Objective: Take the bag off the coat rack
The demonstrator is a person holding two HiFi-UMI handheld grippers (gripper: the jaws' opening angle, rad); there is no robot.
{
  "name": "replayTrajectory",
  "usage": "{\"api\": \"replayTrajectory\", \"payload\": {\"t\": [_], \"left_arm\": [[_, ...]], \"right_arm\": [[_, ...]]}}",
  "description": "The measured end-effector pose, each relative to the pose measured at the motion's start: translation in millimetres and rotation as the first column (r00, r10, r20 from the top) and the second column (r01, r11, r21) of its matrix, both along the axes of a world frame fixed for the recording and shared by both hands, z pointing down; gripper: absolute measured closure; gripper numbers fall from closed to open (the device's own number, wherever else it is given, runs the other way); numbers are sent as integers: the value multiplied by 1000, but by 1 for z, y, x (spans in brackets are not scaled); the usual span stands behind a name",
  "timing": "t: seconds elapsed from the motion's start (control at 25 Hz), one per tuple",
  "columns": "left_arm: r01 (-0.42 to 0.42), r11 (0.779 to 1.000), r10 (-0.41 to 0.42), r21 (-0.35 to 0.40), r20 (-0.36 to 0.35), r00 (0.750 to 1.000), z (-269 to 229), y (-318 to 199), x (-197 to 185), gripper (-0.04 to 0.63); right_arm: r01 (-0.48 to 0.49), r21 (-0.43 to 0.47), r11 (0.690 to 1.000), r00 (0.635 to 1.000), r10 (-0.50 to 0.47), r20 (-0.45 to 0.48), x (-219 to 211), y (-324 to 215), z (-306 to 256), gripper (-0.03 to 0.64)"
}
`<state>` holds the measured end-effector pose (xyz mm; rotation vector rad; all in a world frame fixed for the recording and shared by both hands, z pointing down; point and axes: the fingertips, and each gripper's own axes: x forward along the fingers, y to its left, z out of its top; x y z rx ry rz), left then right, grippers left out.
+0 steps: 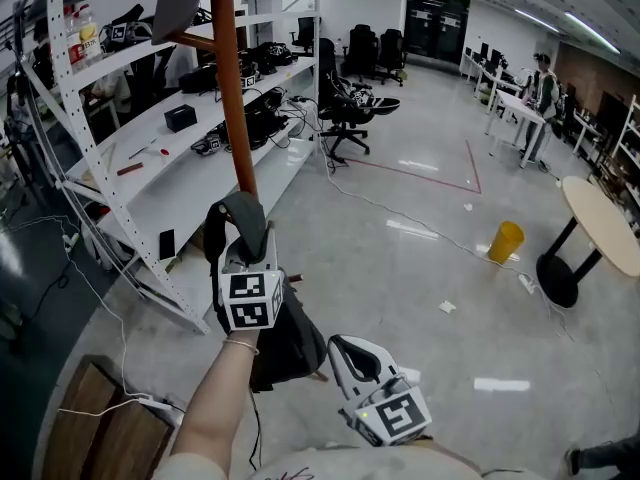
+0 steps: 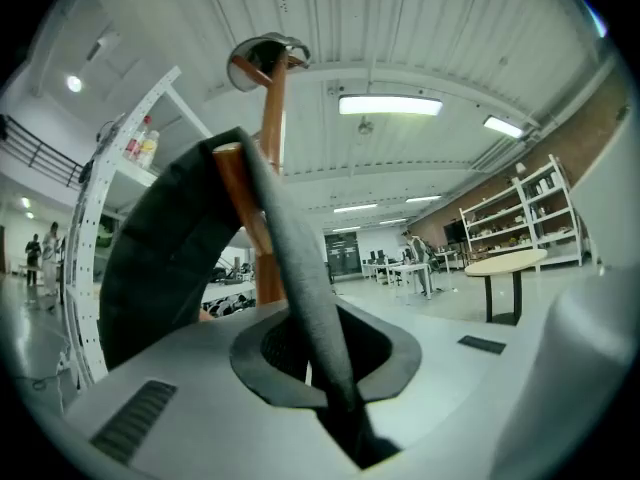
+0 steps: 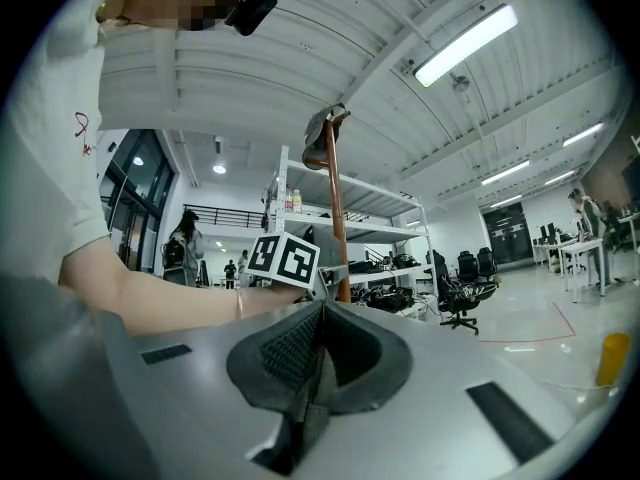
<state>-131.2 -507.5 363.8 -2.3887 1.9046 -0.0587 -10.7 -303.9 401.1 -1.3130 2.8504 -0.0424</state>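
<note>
The bag (image 1: 290, 346) is dark and hangs low beside the coat rack (image 1: 236, 98), under the left gripper (image 1: 244, 250) and close to the person's forearm. Its strap (image 1: 243, 218) goes up from the bag and makes a loop above the tips of this gripper, just in front of the brown pole. In the left gripper view the jaws are closed on the strap (image 2: 300, 298), which passes as a grey band between the pads and down into the gap. The loop goes up around a brown peg (image 2: 232, 183) of the rack, so the bag is not yet off. The right gripper (image 1: 349, 349) is lower and nearer to the person, just beside the bag, and I cannot tell if it touches the bag. In its own view the jaws (image 3: 318, 358) are pressed together with nothing between them. On the left of the rack stands a white shelf (image 1: 150, 128) with cables and small devices. Farther on the shiny floor there are office chairs (image 1: 345, 108), a yellow bin (image 1: 505, 241) and a round table (image 1: 600, 223).
</note>
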Motion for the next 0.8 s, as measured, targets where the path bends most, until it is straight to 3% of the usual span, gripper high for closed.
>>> {"api": "replayTrajectory", "payload": {"t": [0.08, 0.44, 0.8], "left_arm": [[-10, 1000, 10, 6, 25, 1000, 0, 2, 6, 558], [-4, 1000, 4, 1, 21, 1000, -6, 10, 9, 560], [-17, 995, 20, 95, -31, 999, -44, 48, -1, 561]], "right_arm": [[-1, -2, 1000, 1000, 1, 4, -1, 0, 0, 598], [-15, -7, 1000, 1000, 16, 12, 7, 5, 1, 598], [2, -7, 1000, 1000, -2, 21, 4, 11, 4, 598]]}}
